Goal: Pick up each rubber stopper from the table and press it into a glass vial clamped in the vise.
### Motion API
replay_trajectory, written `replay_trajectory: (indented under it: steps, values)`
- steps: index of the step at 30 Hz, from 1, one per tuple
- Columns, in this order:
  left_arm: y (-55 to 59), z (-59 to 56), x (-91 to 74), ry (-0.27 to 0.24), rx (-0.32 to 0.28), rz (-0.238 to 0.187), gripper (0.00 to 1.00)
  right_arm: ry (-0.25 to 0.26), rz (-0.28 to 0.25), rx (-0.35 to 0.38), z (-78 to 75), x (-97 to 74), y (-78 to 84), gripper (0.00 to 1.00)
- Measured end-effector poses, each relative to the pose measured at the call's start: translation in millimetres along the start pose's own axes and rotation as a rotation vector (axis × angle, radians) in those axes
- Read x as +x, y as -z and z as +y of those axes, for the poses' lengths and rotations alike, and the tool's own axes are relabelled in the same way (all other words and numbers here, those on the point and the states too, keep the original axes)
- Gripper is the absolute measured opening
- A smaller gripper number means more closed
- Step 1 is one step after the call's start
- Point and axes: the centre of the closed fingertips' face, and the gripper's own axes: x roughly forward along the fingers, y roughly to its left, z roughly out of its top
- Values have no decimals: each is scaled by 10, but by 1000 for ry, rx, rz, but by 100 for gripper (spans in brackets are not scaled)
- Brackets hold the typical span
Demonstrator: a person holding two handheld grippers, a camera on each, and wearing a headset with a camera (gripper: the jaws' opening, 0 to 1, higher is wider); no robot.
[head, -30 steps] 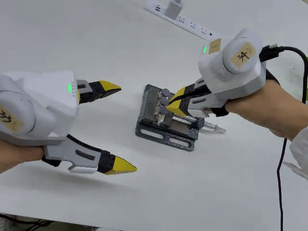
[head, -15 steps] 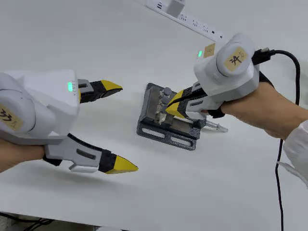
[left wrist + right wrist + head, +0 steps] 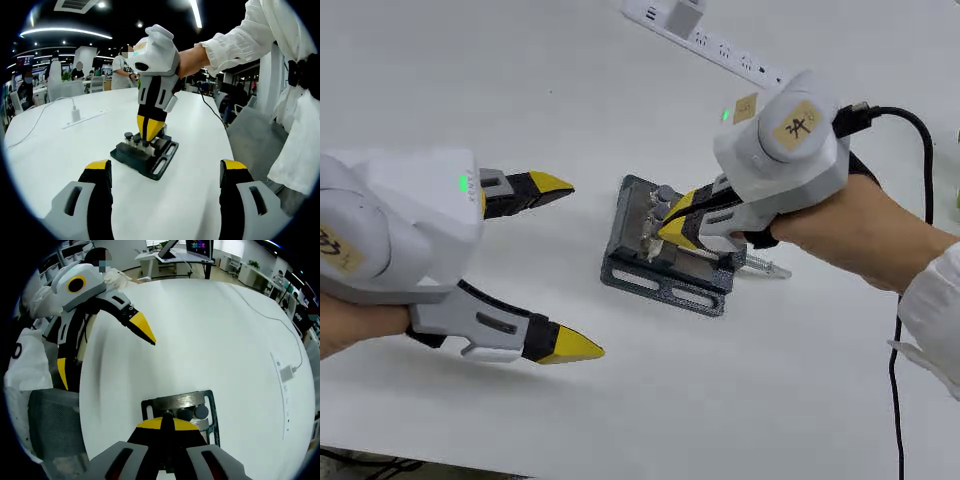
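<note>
Grey rubber stoppers (image 3: pixel 664 192) sit in a short row on upright glass vials (image 3: pixel 651 238) clamped in the dark vise (image 3: pixel 660 285) at the middle of the white table (image 3: pixel 520 80); in the head view the row runs from far to near along the vise's jaw slot, and its screw handle (image 3: pixel 765 266) sticks out level to the right, across that row. The right gripper (image 3: pixel 670 230) slants down from the right, jaws closed together, yellow tips on the near end of the row; whether anything is pinched between them cannot be told. The left gripper (image 3: pixel 563 265) hangs well left of the vise, jaws spread wide and holding nothing, pointing toward it. A power strip (image 3: pixel 720 45) lies at the far edge; a black cable (image 3: pixel 905 330) trails on the right.
</note>
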Motion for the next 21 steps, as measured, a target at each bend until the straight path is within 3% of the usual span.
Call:
replay_trajectory:
  steps: [21]
  values:
    - [-64,36,39,-1,-1,-20,86,-6,64,-51,11,26,-20,0]
